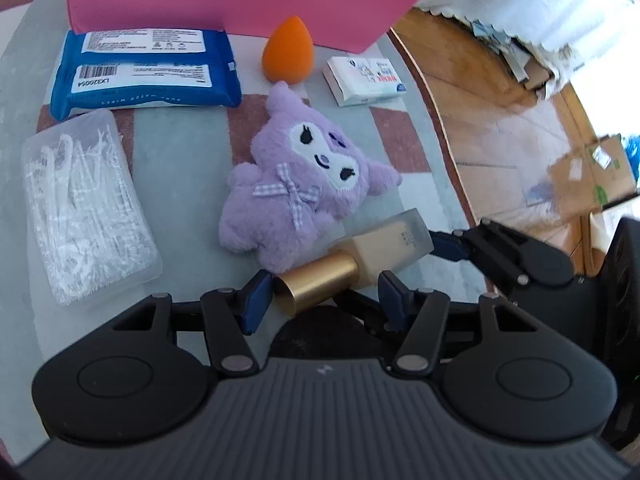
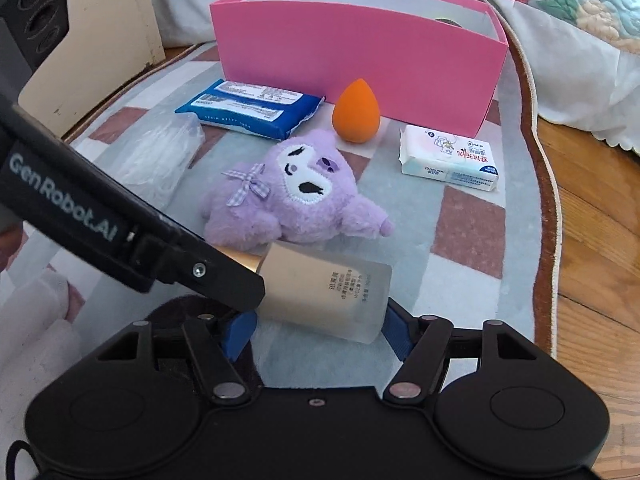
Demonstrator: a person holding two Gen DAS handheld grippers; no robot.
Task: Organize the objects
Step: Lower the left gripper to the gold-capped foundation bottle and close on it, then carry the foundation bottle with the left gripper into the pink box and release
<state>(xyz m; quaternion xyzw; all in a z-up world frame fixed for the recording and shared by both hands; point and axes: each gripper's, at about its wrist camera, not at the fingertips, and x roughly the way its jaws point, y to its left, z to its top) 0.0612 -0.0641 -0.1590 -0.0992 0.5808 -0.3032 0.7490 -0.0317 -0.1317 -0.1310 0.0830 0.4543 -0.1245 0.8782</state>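
Lay crosswise between the two tools: a frosted foundation bottle [image 1: 384,246] with gold cap [image 1: 320,282], long axis running from the left tool [image 1: 326,296] toward the right tool [image 2: 316,330], low over the checked rug [image 2: 472,236] near its front edge. Cap end pointed at the left tool, whose pads stood apart on either side of the cap (seemingly not pinching it). Glass base pointed at the right tool, apparently clamped on that end, one pad at each side of the bottle. Beyond lay the purple plush [image 2: 296,196], then the pink box [image 2: 360,64] at the rug's far edge, open top upward. Judged the likely destination, well apart from the bottle.
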